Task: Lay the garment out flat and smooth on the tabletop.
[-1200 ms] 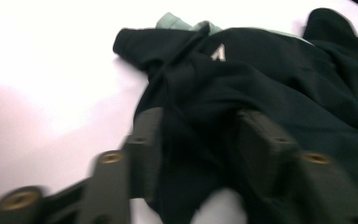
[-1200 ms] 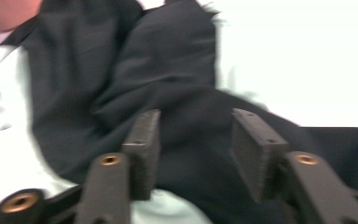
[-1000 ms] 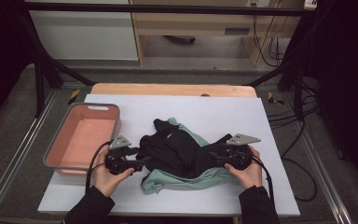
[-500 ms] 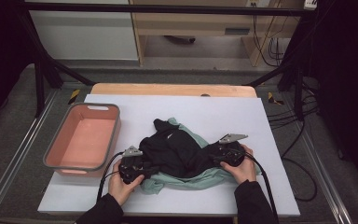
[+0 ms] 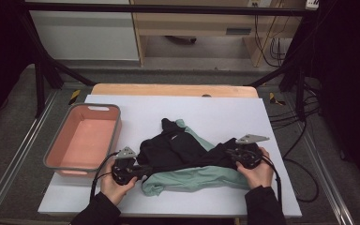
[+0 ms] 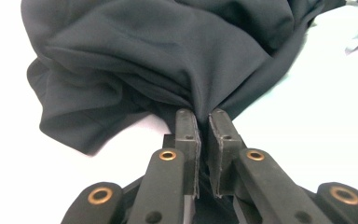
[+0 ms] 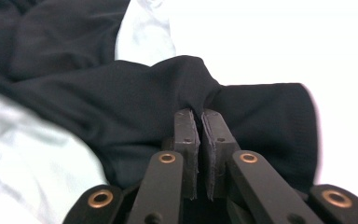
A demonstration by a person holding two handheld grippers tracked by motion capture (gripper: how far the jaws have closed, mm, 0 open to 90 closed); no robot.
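Nearby, pink tub (image 5: pixel 63 159), green cloth (image 5: pixel 192 179) underneath

This looks like a lab recording booth. A black metal frame (image 5: pixel 42 79) stands around the white table (image 5: pixel 225 112), with dark curtains on both sides of it. Behind the table sit plain cabinets (image 5: pixel 89 37), and loose cables (image 5: pixel 272 47) hang beside them.

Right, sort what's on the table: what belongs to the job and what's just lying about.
In the job:
- black garment, pinched at each end
- left hand-held gripper, shut on it
- right hand-held gripper, shut on it

Lying about:
- green garment, under the black one
- pink tub
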